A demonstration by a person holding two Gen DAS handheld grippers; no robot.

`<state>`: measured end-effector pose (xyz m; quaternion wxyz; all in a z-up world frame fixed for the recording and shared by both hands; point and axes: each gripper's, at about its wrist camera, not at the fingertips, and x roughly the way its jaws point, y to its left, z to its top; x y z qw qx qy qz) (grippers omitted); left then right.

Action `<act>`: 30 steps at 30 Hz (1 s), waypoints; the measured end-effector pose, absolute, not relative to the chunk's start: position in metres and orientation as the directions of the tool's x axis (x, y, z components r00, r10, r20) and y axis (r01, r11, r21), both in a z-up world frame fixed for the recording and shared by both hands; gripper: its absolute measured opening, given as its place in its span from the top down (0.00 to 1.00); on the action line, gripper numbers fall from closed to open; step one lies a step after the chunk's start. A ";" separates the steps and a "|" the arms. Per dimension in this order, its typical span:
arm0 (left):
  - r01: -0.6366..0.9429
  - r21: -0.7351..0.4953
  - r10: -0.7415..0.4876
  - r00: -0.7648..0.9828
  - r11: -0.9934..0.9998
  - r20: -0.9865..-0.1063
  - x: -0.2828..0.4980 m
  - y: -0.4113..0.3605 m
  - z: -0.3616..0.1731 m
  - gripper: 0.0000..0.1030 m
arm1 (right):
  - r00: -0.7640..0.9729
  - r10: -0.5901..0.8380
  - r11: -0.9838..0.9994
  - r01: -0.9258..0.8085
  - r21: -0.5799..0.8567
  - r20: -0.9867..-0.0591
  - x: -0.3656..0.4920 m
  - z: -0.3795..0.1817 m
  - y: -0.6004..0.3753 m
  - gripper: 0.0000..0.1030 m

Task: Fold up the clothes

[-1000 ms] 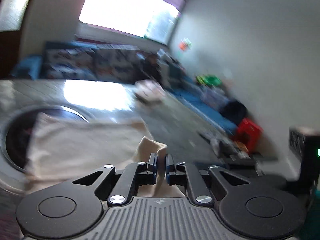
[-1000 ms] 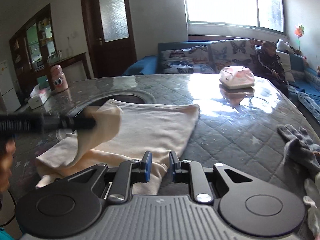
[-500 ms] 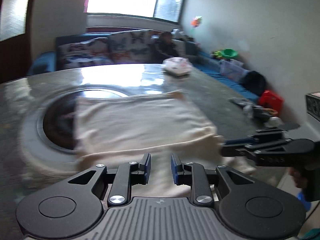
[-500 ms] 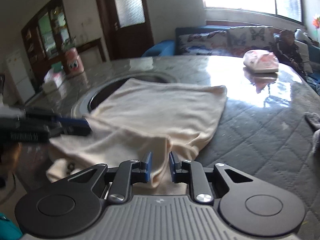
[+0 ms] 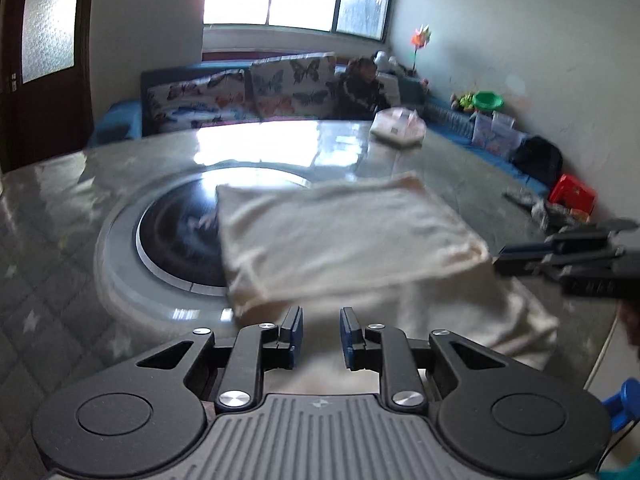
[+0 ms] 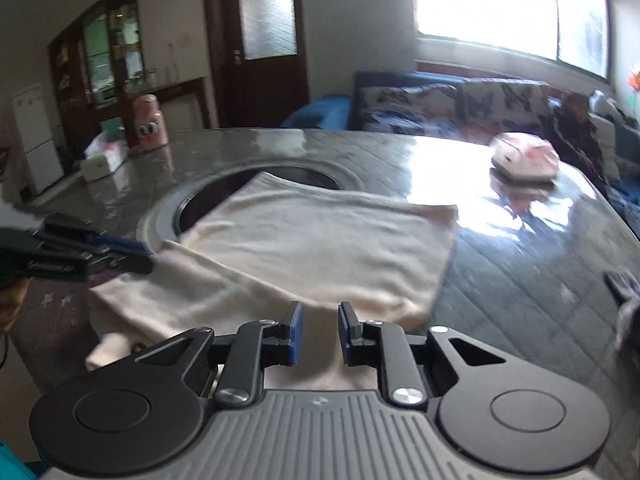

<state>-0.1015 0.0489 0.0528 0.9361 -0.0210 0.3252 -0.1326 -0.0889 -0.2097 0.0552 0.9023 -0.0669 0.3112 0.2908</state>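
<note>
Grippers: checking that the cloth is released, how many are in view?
2: left gripper and right gripper, both open at the near edge of the cream garment.

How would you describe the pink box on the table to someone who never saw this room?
Find the grey quilted table before the butterfly sofa. At its far edge, beyond the cream garment, sits the pink box. It is the only pink thing there.

The right tool (image 6: 319, 334) is parted with nothing between its jaws, just above the near edge of the cream cloth (image 6: 320, 240). The cloth lies folded on the desk (image 6: 520, 264), partly over a round recess (image 6: 188, 208). The left tool (image 6: 132, 254) is at the cloth's left edge.
</note>
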 end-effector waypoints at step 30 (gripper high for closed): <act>0.314 0.022 -0.226 0.728 0.949 -0.647 -0.141 0.038 0.031 0.77 | 0.579 0.482 0.769 -0.640 0.000 -0.658 -0.129 0.035 -0.208 0.83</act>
